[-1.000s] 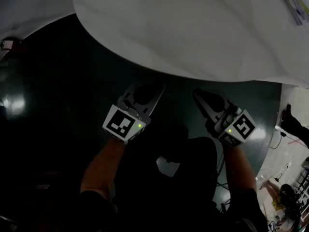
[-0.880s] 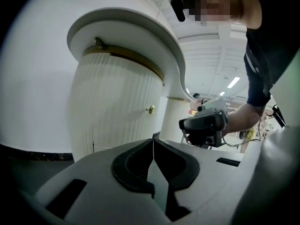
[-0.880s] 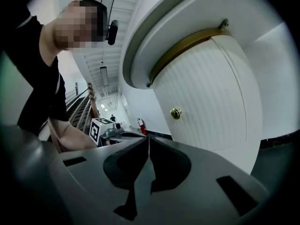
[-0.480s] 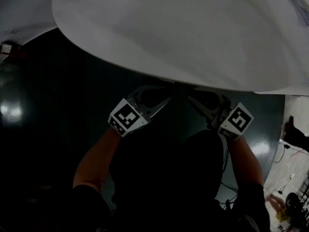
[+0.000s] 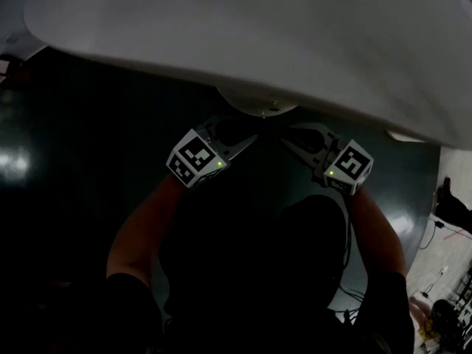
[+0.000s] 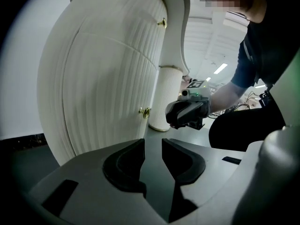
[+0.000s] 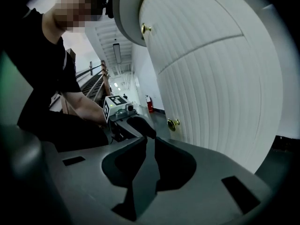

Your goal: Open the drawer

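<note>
My left tool (image 6: 153, 142) had just been opening, and its jaws stood apart with nothing between them. My right tool (image 7: 150, 139) had its jaws drawn together, gripping nothing. The drawer (image 6: 108, 102), a ribbed white front, lay just ahead of both tools. Its brass knob (image 6: 145, 111) sat ahead and slightly left of the left tool's jaws, and ahead and slightly right of the right tool's. Neither touched it. The tools angled towards each other, tips near one another.
</note>
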`<action>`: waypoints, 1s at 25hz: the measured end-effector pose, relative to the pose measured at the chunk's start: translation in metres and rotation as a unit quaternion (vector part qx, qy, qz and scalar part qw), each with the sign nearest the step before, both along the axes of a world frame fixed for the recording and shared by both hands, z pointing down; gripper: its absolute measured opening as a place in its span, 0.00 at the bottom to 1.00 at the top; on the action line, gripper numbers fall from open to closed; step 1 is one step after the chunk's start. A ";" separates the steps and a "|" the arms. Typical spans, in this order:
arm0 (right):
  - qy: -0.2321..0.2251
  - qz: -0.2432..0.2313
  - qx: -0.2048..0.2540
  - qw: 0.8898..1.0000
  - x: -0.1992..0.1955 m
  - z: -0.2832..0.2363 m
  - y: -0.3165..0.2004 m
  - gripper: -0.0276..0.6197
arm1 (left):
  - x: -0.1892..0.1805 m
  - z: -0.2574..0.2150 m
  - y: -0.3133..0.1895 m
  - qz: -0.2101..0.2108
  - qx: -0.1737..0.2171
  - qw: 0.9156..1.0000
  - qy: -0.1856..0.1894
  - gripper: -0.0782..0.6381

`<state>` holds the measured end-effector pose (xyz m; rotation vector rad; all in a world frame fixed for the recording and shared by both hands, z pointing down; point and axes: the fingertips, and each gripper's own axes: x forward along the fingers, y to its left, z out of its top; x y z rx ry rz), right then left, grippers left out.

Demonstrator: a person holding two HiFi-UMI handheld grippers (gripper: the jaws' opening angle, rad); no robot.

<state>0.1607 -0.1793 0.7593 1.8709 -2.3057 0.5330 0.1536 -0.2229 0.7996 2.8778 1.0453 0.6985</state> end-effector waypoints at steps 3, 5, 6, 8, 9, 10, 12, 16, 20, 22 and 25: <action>0.000 0.001 -0.010 1.000 0.005 0.020 0.001 0.07 | 0.006 0.024 0.005 -0.002 0.001 1.000 -0.027 0.29; -0.002 0.009 -0.017 1.000 0.008 0.030 0.003 0.07 | 0.010 0.038 0.006 -0.001 0.003 0.999 -0.043 0.30; -0.005 0.013 -0.021 1.000 0.009 0.036 0.003 0.07 | 0.012 0.045 0.007 -0.001 0.003 0.999 -0.049 0.30; -0.013 0.017 -0.034 0.999 0.011 0.052 0.002 0.07 | 0.016 0.058 0.009 0.001 0.005 0.998 -0.058 0.31; -0.016 0.017 -0.042 0.999 0.011 0.062 0.001 0.07 | 0.018 0.065 0.011 0.002 0.007 0.998 -0.062 0.31; -0.017 0.015 -0.051 0.998 0.012 0.073 0.000 0.07 | 0.019 0.071 0.012 0.003 0.010 0.998 -0.064 0.31; -0.010 0.007 -0.074 0.997 0.013 0.092 -0.002 0.07 | 0.022 0.083 0.014 0.005 0.021 0.998 -0.066 0.31; 0.008 -0.001 -0.111 0.994 0.012 0.123 0.002 0.07 | 0.027 0.107 0.017 0.004 0.052 0.996 -0.073 0.32; 0.018 -0.002 -0.132 0.991 0.008 0.138 0.004 0.08 | 0.026 0.119 0.019 0.006 0.075 0.993 -0.087 0.34; 0.023 0.002 -0.131 0.991 0.013 0.135 -0.001 0.08 | 0.027 0.116 0.020 0.011 0.074 0.993 -0.089 0.34; 0.020 0.023 -0.124 0.992 0.025 0.132 -0.008 0.08 | 0.029 0.120 0.020 0.010 0.066 0.992 -0.104 0.34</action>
